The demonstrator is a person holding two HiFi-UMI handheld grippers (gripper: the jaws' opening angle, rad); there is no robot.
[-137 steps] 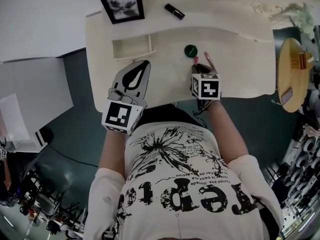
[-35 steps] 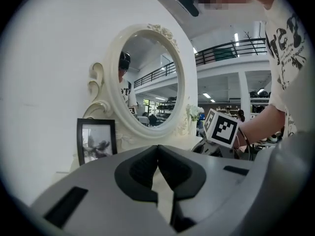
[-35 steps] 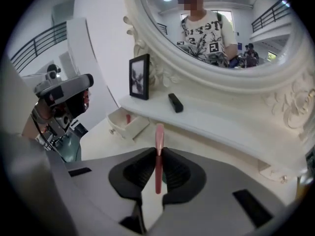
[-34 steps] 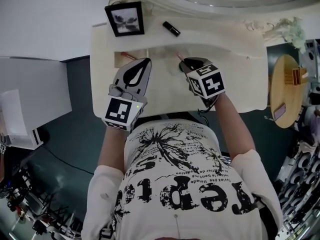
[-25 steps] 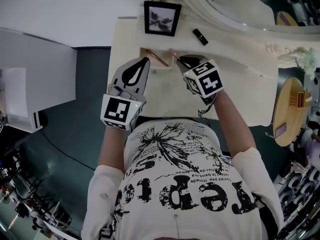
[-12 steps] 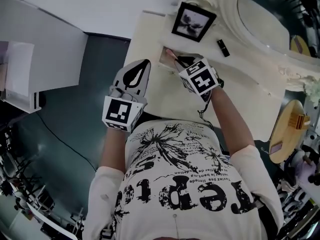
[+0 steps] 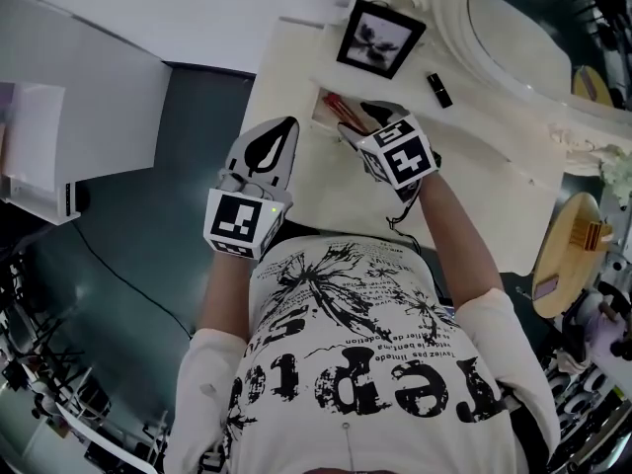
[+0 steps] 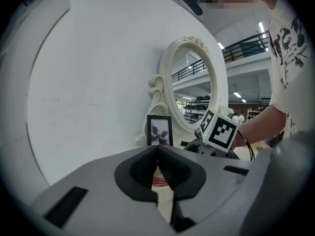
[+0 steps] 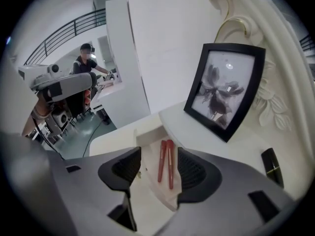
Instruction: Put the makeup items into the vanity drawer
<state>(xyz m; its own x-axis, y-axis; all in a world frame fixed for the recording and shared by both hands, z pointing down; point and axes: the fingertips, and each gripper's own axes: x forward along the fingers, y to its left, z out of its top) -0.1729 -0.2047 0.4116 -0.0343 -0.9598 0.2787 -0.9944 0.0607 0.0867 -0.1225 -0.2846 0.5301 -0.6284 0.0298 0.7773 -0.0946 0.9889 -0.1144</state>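
The vanity's small drawer (image 7: 321, 102) stands pulled out, and two red-pink makeup pencils (image 9: 166, 162) lie side by side in it; they also show as the pencils (image 7: 341, 110) in the head view. My right gripper (image 9: 158, 151) hovers just above them. Its jaws are opening, and nothing is pressed between its pads. A black lipstick (image 7: 439, 89) lies on the vanity top beyond the drawer, and the lipstick (image 9: 272, 166) shows at the right edge. My left gripper (image 7: 284, 124) hangs shut and empty over the table's near left edge, its tips (image 8: 157, 147) meeting.
A black picture frame (image 7: 380, 38) leans at the back of the cream vanity top (image 7: 474, 176), beside the oval mirror (image 7: 513, 28). A white cabinet (image 7: 69, 97) stands at the left over dark floor. At the far right is a round wooden stool (image 7: 563, 255).
The right gripper carried a pencil over the drawer, and its jaws have parted. Two pencils now lie in the drawer. The left gripper has stayed put.
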